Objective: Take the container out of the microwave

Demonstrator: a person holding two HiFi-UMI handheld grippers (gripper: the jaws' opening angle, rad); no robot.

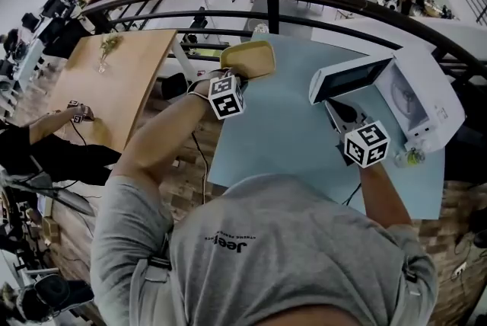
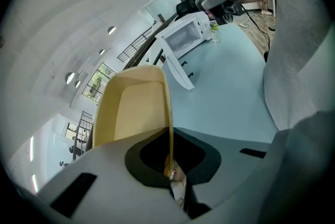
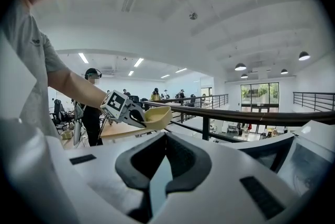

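The yellow plastic container (image 1: 249,58) was out of the white microwave (image 1: 418,100), clamped by its rim in the left tool (image 2: 168,169) above the pale blue tabletop (image 1: 289,138)'s far corner. The right tool (image 3: 156,186) was closed on nothing; only setting the container down seemed left.

The pale blue table (image 1: 281,130) carries a white microwave (image 1: 426,100) toward its 2 o'clock corner, with the door (image 1: 350,79) standing open toward 9 o'clock. A small clear bottle (image 1: 412,157) stands just beside the microwave, at its 6 o'clock.
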